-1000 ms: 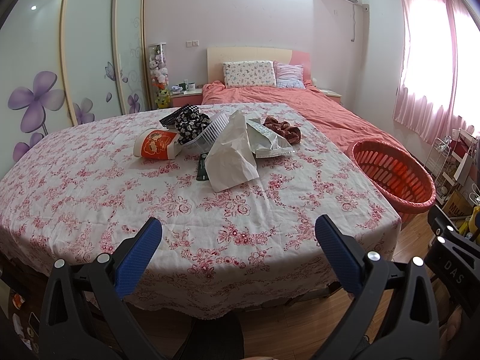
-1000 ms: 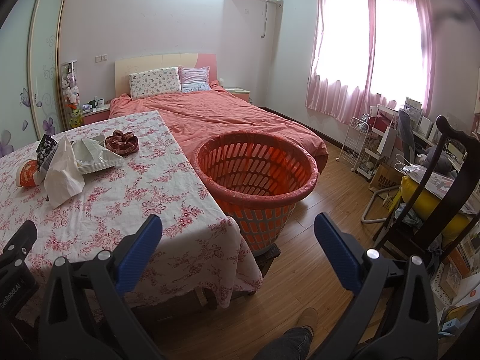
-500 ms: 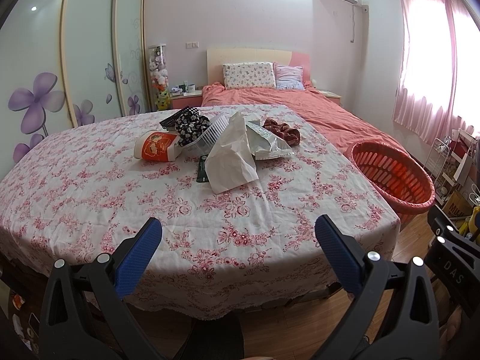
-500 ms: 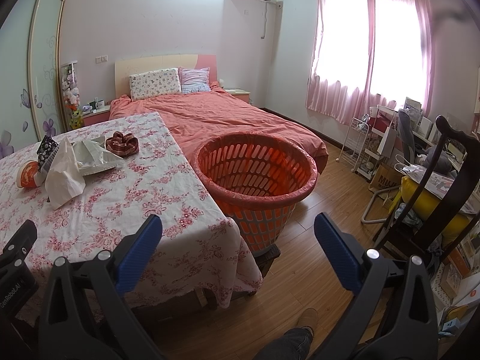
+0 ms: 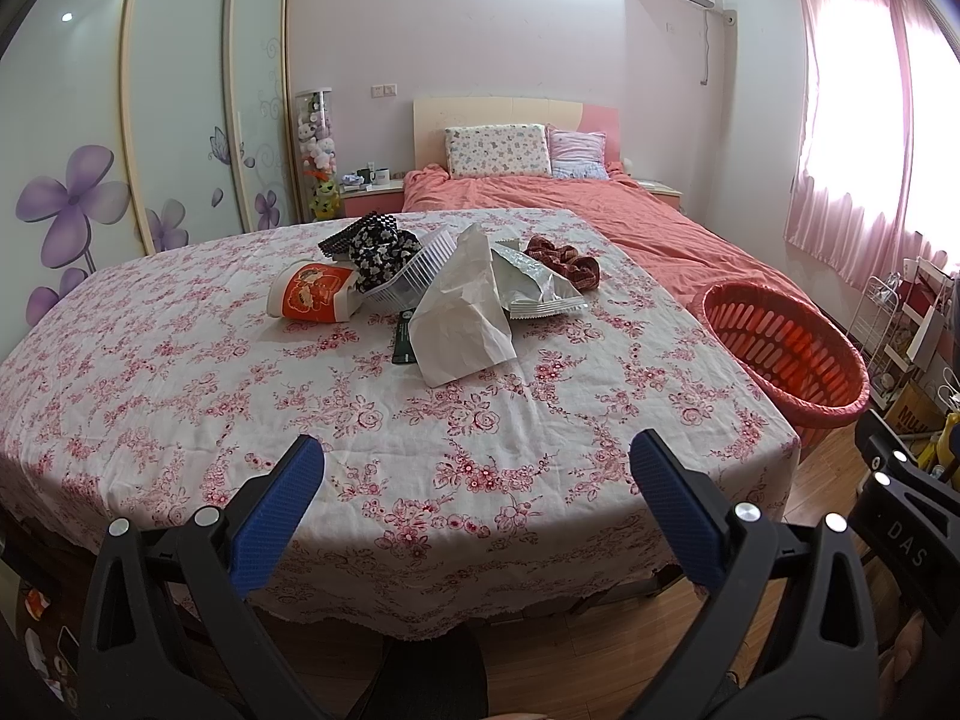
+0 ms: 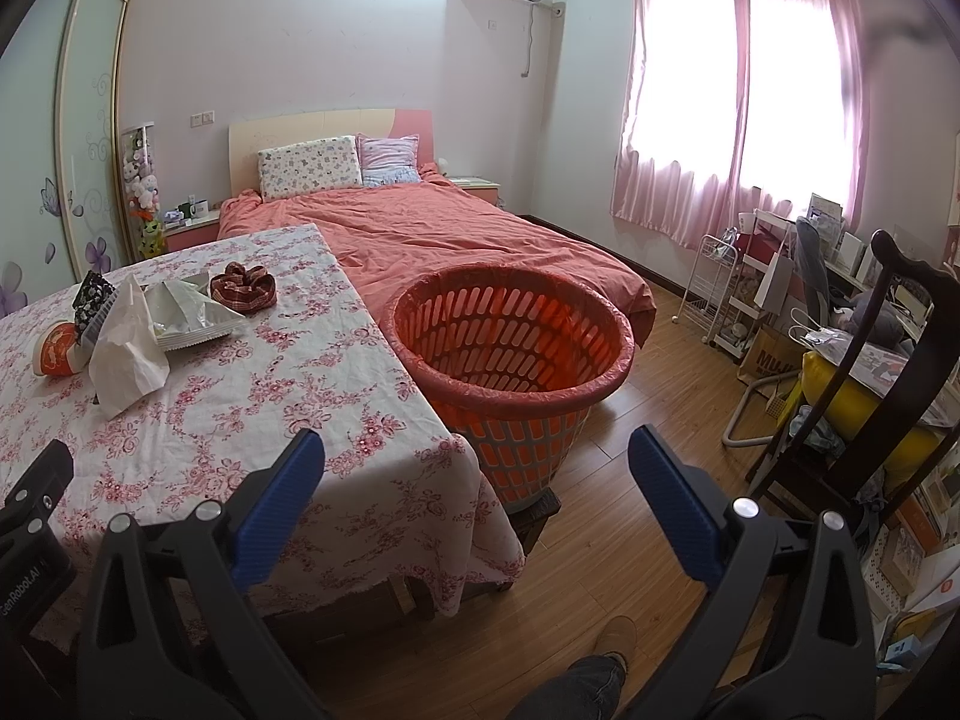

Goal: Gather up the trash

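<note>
A heap of trash lies at the far middle of the table (image 5: 180,396): a white paper bag (image 5: 462,318), a silver foil wrapper (image 5: 534,288), an orange paper cup (image 5: 312,300) on its side, a clear plastic tray (image 5: 414,276), a black-and-white patterned wrapper (image 5: 378,246) and a dark flat packet (image 5: 403,339). An orange basket (image 6: 510,342) stands on a low stand right of the table. My left gripper (image 5: 474,480) is open and empty over the table's near edge. My right gripper (image 6: 474,480) is open and empty, near the table's corner and the basket.
A dark red checked scrunchie (image 5: 564,261) lies beside the heap. A bed (image 6: 456,234) with a salmon cover stands behind the table. A dark wooden chair (image 6: 864,372), a white rack (image 6: 720,294) and clutter fill the right side. My foot (image 6: 612,642) is on the wooden floor.
The left view has shifted slightly closer to the table. Both grippers stay open; the trash has not moved.
</note>
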The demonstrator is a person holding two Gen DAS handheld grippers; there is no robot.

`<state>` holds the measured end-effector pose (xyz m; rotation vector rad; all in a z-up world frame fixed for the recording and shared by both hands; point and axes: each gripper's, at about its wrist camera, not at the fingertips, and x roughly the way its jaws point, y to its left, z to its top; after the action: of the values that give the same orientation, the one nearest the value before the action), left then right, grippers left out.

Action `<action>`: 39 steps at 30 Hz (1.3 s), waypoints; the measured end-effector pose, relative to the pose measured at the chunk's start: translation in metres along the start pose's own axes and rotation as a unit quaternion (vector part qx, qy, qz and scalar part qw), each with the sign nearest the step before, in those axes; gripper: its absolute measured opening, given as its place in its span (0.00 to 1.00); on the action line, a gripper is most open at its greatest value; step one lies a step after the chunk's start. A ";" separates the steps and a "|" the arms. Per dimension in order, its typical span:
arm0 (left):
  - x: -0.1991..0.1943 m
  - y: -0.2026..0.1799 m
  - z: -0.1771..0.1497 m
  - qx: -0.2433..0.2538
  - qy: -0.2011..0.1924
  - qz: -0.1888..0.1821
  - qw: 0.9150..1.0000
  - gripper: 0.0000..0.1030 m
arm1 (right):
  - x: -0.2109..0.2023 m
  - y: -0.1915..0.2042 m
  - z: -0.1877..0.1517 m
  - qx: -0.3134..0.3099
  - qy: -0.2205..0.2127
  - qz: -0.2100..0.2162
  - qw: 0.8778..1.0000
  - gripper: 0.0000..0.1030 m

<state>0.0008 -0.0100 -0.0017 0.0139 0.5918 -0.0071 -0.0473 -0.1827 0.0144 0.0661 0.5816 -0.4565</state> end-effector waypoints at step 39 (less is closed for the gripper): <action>0.072 0.121 0.041 -0.088 0.016 0.050 0.995 0.98 | 0.058 0.165 0.052 -0.047 0.019 0.219 0.974 0.88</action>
<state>0.0852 0.1101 -0.0064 -0.1269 0.6216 0.1428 0.0944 -0.0671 0.0156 0.1101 0.6062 0.0022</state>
